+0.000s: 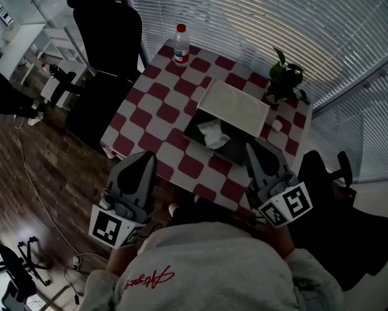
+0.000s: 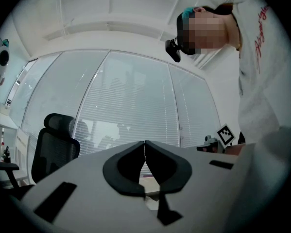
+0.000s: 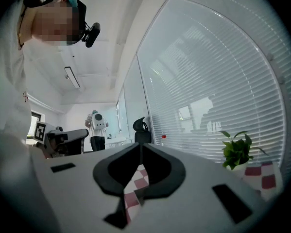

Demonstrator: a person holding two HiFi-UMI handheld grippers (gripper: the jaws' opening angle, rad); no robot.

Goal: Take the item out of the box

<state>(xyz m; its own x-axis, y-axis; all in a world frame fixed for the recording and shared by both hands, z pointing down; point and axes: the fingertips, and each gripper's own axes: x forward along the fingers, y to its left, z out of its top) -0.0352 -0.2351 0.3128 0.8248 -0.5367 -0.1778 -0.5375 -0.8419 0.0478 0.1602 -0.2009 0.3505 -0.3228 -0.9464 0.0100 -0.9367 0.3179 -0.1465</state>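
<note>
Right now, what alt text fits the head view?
An open dark box holding a crumpled white item sits on a red-and-white checkered table, its white lid open behind it. The left tongs and right tongs, both shut and empty, hover at the near edge; a water bottle and potted plant stand farther back.

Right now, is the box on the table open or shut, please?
Open: the pale lid lies off the dark box, at its far side, and a crumpled white item shows inside.
</note>
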